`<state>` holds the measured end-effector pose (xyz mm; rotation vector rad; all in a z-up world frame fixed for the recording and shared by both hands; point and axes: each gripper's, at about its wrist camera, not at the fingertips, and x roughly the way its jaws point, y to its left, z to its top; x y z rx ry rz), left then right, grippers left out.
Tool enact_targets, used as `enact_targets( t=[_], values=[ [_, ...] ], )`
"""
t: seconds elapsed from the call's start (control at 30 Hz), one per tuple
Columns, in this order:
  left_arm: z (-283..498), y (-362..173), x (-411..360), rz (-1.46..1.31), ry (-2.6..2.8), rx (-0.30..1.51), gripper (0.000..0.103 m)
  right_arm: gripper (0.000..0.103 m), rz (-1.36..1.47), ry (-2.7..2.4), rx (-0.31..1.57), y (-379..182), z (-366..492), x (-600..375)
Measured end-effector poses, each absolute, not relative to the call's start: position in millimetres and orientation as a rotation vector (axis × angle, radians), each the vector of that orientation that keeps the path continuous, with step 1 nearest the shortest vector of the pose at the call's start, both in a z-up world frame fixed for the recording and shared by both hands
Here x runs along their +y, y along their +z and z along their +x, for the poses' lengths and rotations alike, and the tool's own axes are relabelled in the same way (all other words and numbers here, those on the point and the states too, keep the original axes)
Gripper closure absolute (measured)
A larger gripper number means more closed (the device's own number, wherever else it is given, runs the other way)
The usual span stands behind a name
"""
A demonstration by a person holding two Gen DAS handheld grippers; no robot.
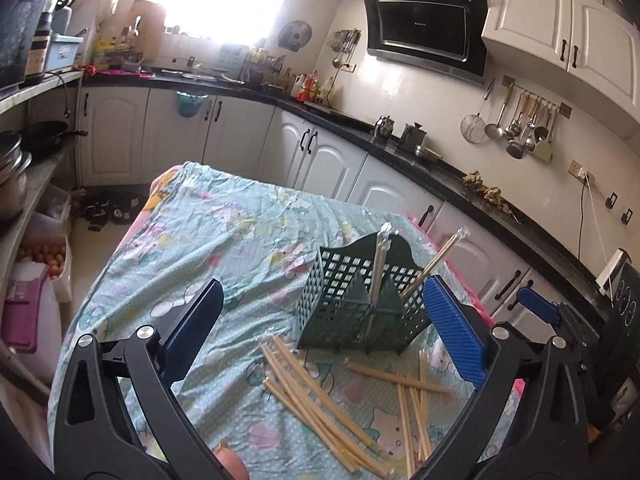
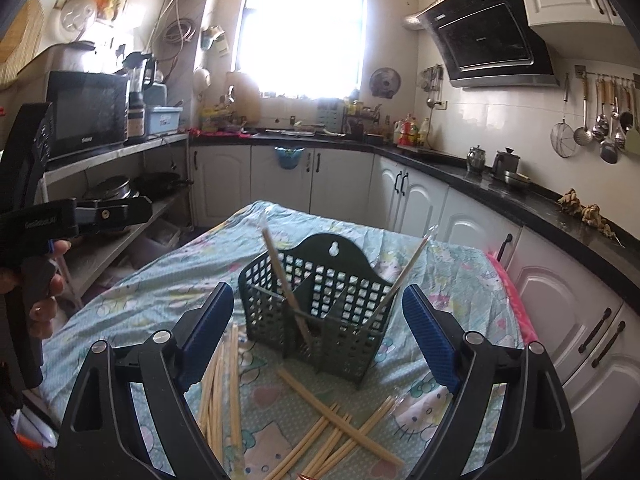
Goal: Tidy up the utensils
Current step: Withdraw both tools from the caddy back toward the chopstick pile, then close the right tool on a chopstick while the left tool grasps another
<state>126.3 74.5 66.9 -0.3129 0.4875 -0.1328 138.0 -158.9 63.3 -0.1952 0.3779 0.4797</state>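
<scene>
A dark green perforated utensil basket [image 1: 352,300] [image 2: 320,304] with inner dividers stands on a table covered by a light blue cartoon cloth [image 1: 240,232] [image 2: 168,292]. Two chopsticks [image 1: 378,272] [image 2: 282,276] lean upright in it. Several loose wooden chopsticks [image 1: 320,404] [image 2: 336,436] lie scattered on the cloth in front of the basket. My left gripper [image 1: 324,340] is open and empty above the loose chopsticks, just short of the basket. My right gripper [image 2: 320,336] is open and empty, its fingers flanking the basket from the near side.
Black countertops with white cabinets [image 2: 420,196] run along the far and right walls. Shelves with pots and a microwave [image 2: 88,112] stand at the left. The left hand and its gripper handle [image 2: 32,232] show at the left edge of the right wrist view.
</scene>
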Motion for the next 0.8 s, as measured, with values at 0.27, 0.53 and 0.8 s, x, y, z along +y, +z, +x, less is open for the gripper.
enact_targets(
  t=[0.27, 0.53, 0.8],
  values=[
    [120.7, 53.7, 72.3, -0.285, -0.114, 0.518, 0.011, 0.019, -0.228, 0.516, 0.416, 45.7, 130.0, -148.6],
    [117.3, 34.8, 72.9, -0.263, -0.104, 0.558, 0.011, 0.019, -0.262, 0.549, 0.471, 22.8, 128.7, -136.7],
    [120.9, 9.4, 76.7, -0.262, -0.085, 0.621, 0.011, 0.019, -0.304, 0.56, 0.531, -1.6, 133.0, -126.2]
  ],
)
